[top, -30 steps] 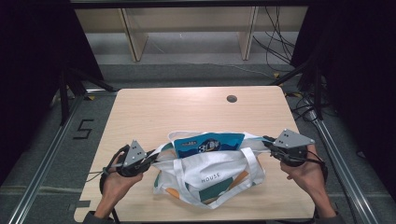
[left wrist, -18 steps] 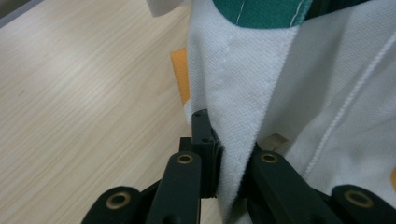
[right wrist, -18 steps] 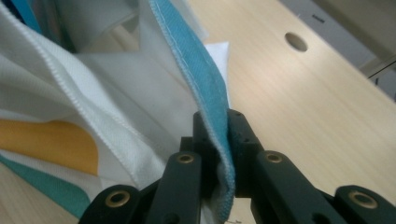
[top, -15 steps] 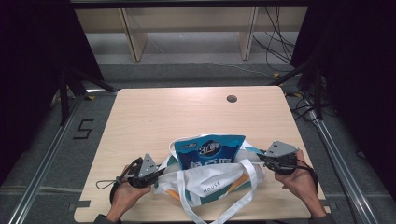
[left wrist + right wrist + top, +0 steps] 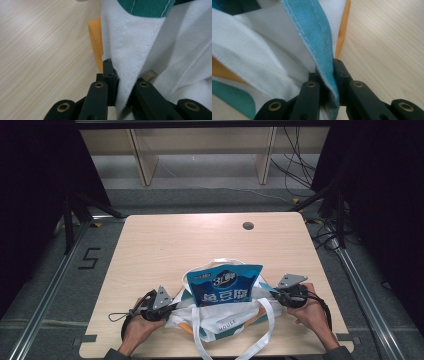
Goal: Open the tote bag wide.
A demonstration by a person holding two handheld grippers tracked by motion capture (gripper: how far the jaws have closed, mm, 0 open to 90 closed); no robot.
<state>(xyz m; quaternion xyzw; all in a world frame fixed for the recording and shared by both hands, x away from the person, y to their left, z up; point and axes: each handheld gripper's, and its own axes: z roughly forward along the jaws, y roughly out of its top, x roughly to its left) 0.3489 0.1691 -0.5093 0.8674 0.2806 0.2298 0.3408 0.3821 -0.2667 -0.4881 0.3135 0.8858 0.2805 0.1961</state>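
A white cloth tote bag (image 5: 225, 322) with teal and orange patches lies on the wooden table (image 5: 200, 245) near its front edge. A blue snack packet (image 5: 224, 285) sticks up out of the bag's mouth. My left gripper (image 5: 172, 307) is shut on the bag's left rim; its own view shows white fabric (image 5: 130, 57) pinched between the jaws. At the bag's right side my right gripper (image 5: 272, 294) is shut on the rim, with a blue-edged hem (image 5: 319, 45) clamped between the jaws. Both hands rest low by the table.
The bag's white straps (image 5: 265, 330) trail toward the table's front edge. A dark round hole (image 5: 247, 225) sits near the table's far edge. Wooden shelving (image 5: 200, 150) stands beyond the table, with cables (image 5: 300, 165) on the floor at the right.
Both grippers have sunk toward the table with the bag's rim in them. The bag has settled onto the table and the blue packet now stands upright in its mouth.
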